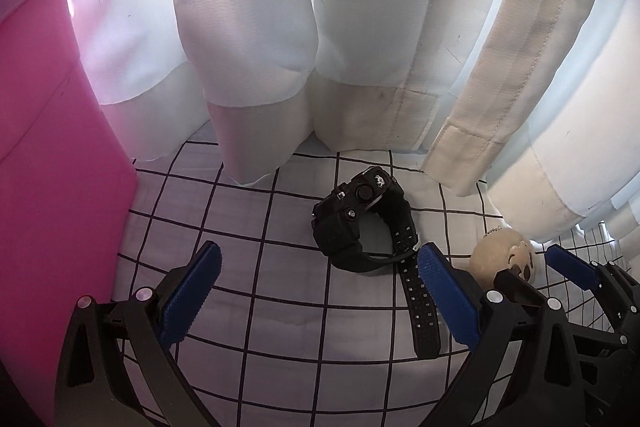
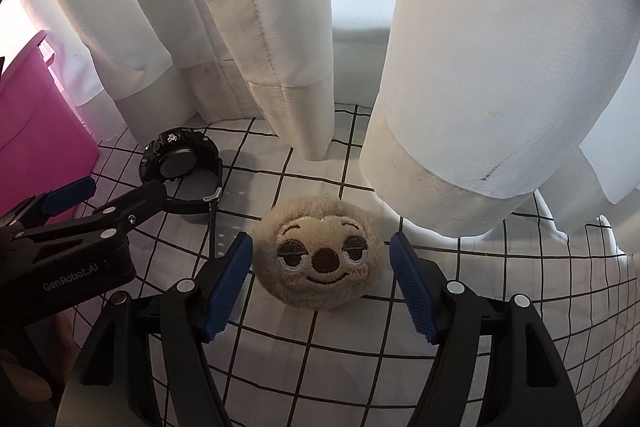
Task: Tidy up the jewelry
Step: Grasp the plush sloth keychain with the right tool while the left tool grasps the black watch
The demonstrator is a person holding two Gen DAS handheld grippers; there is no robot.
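A black wristwatch [image 1: 362, 223] lies on the white grid-patterned cloth [image 1: 256, 307], strap trailing toward me. My left gripper [image 1: 320, 283] is open and empty just short of it; its right finger sits beside the strap. The watch also shows in the right wrist view [image 2: 180, 163], partly behind the left gripper [image 2: 116, 195]. A beige plush sloth-face keychain [image 2: 320, 259] lies between the open fingers of my right gripper [image 2: 322, 283], which do not touch it. In the left wrist view the plush [image 1: 500, 259] sits at the right, with the right gripper [image 1: 528, 271] around it.
A pink plastic bin [image 1: 52, 187] stands at the left, also seen in the right wrist view [image 2: 36, 123]. White curtains [image 1: 320, 47] hang down to the cloth just behind the watch and plush [image 2: 480, 87].
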